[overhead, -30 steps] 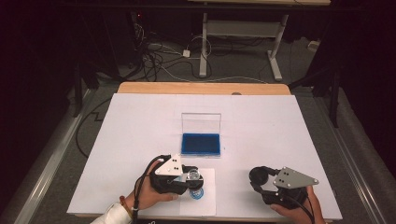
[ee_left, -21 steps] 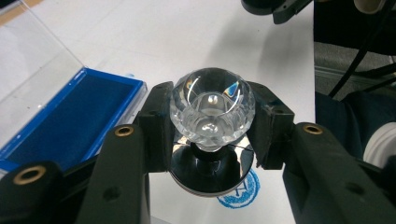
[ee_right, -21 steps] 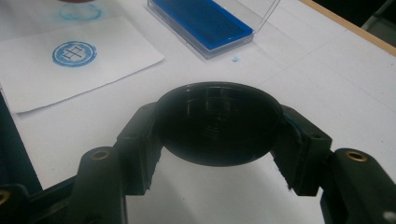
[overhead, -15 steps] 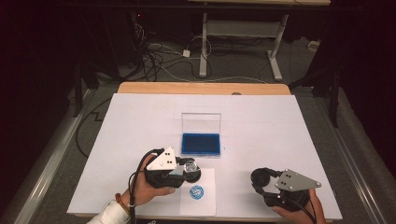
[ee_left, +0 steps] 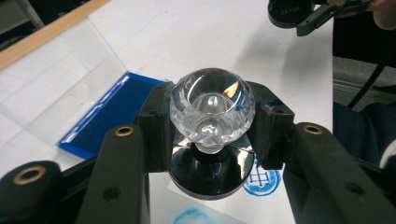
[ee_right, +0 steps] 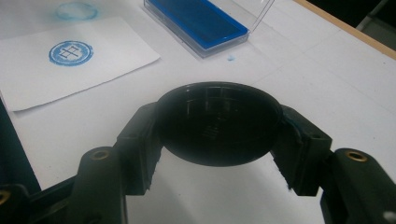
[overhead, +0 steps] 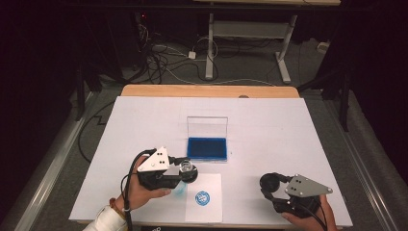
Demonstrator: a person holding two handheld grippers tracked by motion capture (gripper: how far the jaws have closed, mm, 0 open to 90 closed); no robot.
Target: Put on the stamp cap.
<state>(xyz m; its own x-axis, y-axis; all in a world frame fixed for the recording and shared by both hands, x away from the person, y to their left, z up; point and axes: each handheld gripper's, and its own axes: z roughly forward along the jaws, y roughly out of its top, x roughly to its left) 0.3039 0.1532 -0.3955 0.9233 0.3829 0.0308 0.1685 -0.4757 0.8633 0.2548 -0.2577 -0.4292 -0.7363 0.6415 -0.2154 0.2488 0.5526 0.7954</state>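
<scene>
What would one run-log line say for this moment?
left gripper: shut on stamp, held above paper | right gripper: shut on black cap | blue print on paper | ink pad open

Left gripper hangs clamped tight just above the table, right gripper sits low, jaws closed too.

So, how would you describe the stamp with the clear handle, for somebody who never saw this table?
Start at the white table and find the open blue ink pad near its middle. Just in front of it, beside the sheet of paper with a round blue print, the left gripper holds the stamp. Its faceted, glass-like knob on a black round base sets it apart from the plain black cap in the right gripper.
</scene>
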